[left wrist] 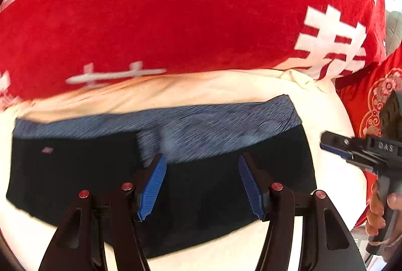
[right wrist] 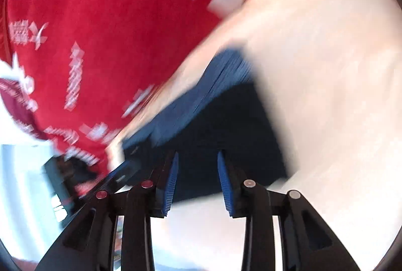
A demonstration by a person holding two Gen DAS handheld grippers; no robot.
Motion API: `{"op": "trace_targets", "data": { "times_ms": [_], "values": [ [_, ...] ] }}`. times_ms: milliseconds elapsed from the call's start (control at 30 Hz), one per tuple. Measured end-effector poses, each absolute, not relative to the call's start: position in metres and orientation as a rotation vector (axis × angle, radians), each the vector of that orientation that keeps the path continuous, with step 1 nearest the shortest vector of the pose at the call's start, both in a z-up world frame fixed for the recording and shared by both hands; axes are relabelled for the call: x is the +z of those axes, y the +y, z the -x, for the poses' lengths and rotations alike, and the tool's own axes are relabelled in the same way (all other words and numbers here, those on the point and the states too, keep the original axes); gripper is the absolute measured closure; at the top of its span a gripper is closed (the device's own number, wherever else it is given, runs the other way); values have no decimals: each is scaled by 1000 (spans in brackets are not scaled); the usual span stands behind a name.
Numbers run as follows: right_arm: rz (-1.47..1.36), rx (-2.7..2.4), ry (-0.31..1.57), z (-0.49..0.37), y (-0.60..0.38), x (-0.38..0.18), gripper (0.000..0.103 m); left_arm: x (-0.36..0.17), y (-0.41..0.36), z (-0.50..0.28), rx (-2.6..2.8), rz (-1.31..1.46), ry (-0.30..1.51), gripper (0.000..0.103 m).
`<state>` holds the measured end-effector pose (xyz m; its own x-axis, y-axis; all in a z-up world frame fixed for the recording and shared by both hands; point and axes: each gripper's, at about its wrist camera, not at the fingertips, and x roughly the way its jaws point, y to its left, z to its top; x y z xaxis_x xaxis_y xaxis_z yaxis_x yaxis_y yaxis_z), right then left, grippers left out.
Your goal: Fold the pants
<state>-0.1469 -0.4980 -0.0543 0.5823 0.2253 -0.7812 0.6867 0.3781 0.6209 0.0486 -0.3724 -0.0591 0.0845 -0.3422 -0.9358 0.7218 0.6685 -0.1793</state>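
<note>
The pants (left wrist: 206, 178) lie folded into a wide black packet on a cream sheet, with a blue-grey heathered waistband (left wrist: 201, 125) along the far edge. My left gripper (left wrist: 202, 160) hovers over the packet's middle, open, its blue pads apart with nothing between them. The right gripper (left wrist: 326, 143) enters the left wrist view from the right, held by a hand, off the packet's right edge. In the blurred right wrist view the right gripper (right wrist: 198, 158) is open above the pants (right wrist: 226, 135), and nothing is pinched between its blue pads.
A red blanket (left wrist: 176, 14) with white characters covers the far half of the bed beyond the cream sheet (left wrist: 176, 92). A red patterned cloth (left wrist: 377, 95) lies at the right. A person's hand (left wrist: 377, 215) grips the right tool's handle. A dark object (right wrist: 65, 170) sits at left in the right wrist view.
</note>
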Motion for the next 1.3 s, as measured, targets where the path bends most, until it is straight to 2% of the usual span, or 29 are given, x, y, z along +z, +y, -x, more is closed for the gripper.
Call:
{"op": "trace_targets", "data": {
  "times_ms": [67, 100, 367, 533, 600, 633, 667, 767, 1000, 1033, 1067, 1133, 1200, 1233, 1300],
  "values": [
    [-1158, -374, 956, 140, -513, -61, 77, -71, -389, -46, -814, -397, 1252, 42],
    [-1117, -377, 976, 133, -518, -63, 78, -80, -397, -45, -790, -424, 1247, 42],
    [-750, -311, 1193, 78, -467, -88, 79, -123, -368, -43, -674, -504, 1282, 41],
    [-809, -322, 1166, 90, -465, -85, 79, -116, -347, -48, -674, -441, 1323, 41],
    [-741, -312, 1196, 87, -458, -79, 79, -114, -340, -48, -671, -435, 1337, 41],
    [-711, -314, 1208, 86, -454, -79, 79, -114, -338, -48, -664, -440, 1344, 31],
    [-692, -315, 1220, 82, -447, -77, 78, -115, -337, -49, -647, -449, 1356, 17],
    [-733, -320, 1221, 84, -439, -74, 70, -115, -328, -50, -623, -419, 1377, 16],
    [-738, -304, 1223, 102, -426, -54, 69, -101, -311, -40, -593, -423, 1396, 16],
    [-743, -299, 1224, 108, -426, -51, 59, -99, -311, -38, -586, -435, 1405, 16],
    [-750, -294, 1225, 112, -425, -49, 42, -98, -311, -35, -577, -450, 1414, 16],
    [-758, -295, 1229, 122, -422, -46, 27, -94, -318, -23, -575, -451, 1411, 16],
    [-772, -285, 1242, 133, -421, -45, 27, -86, -325, -12, -571, -449, 1408, 14],
    [-770, -288, 1255, 137, -420, -46, 24, -86, -328, -7, -569, -445, 1416, 0],
    [-757, -296, 1282, 144, -418, -49, 22, -79, -326, 2, -562, -429, 1418, 0]
  ]
}}
